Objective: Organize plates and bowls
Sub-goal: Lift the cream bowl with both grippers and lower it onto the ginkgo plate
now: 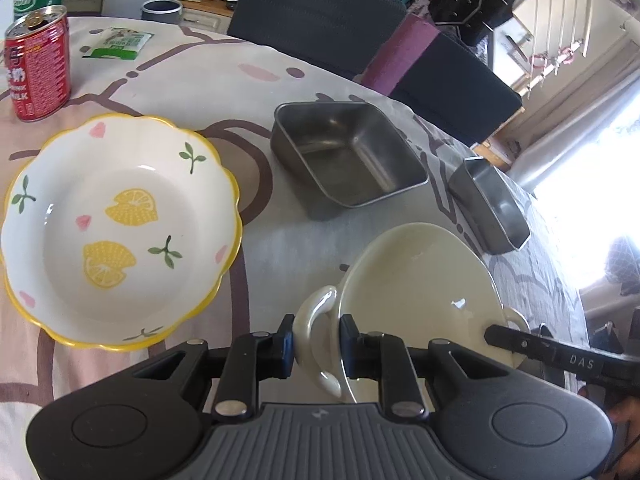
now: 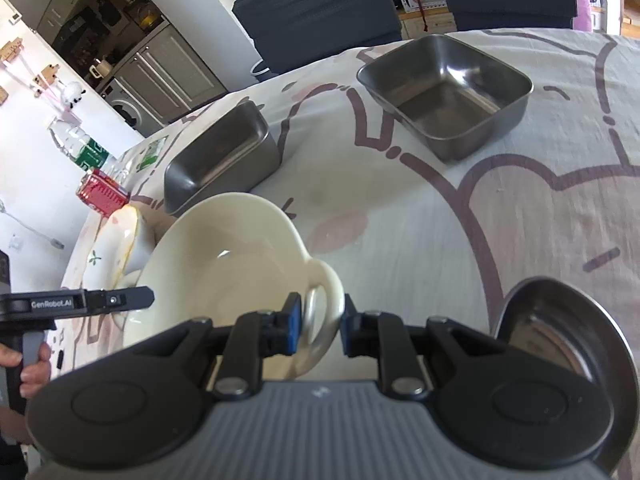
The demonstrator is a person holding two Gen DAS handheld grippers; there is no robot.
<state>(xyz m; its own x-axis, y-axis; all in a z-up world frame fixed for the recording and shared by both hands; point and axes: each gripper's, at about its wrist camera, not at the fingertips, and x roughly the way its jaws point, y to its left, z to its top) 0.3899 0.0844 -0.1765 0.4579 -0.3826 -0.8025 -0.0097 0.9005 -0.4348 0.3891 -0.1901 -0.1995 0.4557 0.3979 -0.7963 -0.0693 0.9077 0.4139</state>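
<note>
I'm holding the cream two-handled bowl (image 1: 416, 280) w/ both grippers, one on each loop handle. Left gripper (image 1: 316, 346) is pinching the bowl's left handle (image 1: 316, 320) btwn its blue pads; the bowl is tilting, its rim rising toward the far side. Right gripper (image 2: 318, 322) is pinching the opposite handle (image 2: 326, 300), pads pressing on the loop from both sides. In the left wrist view the right gripper's finger is showing at the bowl's far edge; in the right wrist view the left gripper is coming in from the left side, w/ a hand (image 2: 32, 364) on its grip.

The bowl is sitting over the near part of the table (image 1: 248, 80), which is wearing a cartoon-print cloth. Just left of it the lemon-pattern bowl (image 1: 116, 232) w/ yellow scalloped rim is resting on the table, upright, apart from the cream one. Beyond, two square steel trays: the nearer-center steel tray (image 1: 344, 156) and a second steel tray (image 1: 492, 208) further right, near the table edge, apart from each other. A red milk can (image 1: 38, 64) is standing upright at far left, a green packet (image 1: 120, 42) lying behind it. In the right wrist view a round steel bowl (image 2: 560, 332) is sitting close by the right gripper, bottom right. Dark chairs (image 1: 320, 12) are standing behind the table.
</note>
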